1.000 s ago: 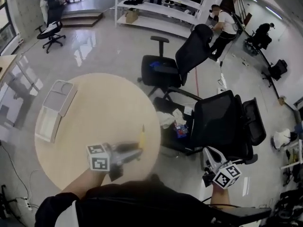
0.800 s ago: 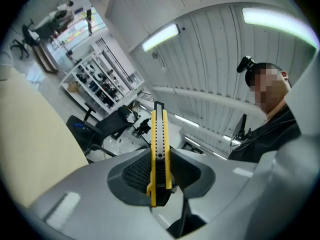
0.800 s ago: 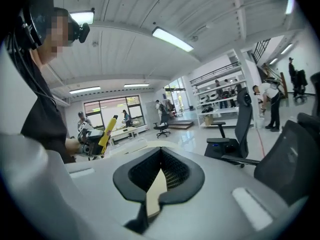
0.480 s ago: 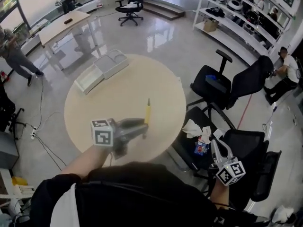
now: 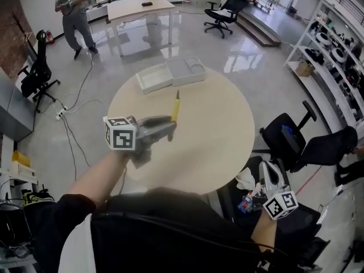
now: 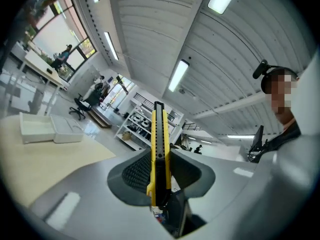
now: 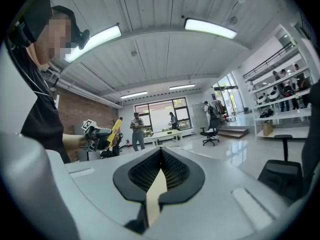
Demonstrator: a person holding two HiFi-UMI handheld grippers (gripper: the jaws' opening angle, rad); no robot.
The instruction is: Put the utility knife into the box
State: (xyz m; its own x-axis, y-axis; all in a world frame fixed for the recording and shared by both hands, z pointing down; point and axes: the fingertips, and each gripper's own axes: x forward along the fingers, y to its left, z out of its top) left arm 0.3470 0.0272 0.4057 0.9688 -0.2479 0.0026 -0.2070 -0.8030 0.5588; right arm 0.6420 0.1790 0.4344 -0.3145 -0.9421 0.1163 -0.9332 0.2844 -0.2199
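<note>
Our left tongs (image 5: 169,131) clench the utility knife (image 5: 176,105), its yellow body jutting past their tips over the table (image 5: 222,135), well apart from the box (image 5: 170,74) at the far edge. Our right tongs (image 5: 268,168) are closed on nothing, beside the table.

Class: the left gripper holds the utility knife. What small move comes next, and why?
Probably carry the left gripper forward toward the white box: its jaws clamp the utility knife, and the box lies apart across the table.

Yellow-and-black utility knife (image 5: 176,107), white box (image 5: 152,80), beige table (image 5: 219,138).
</note>
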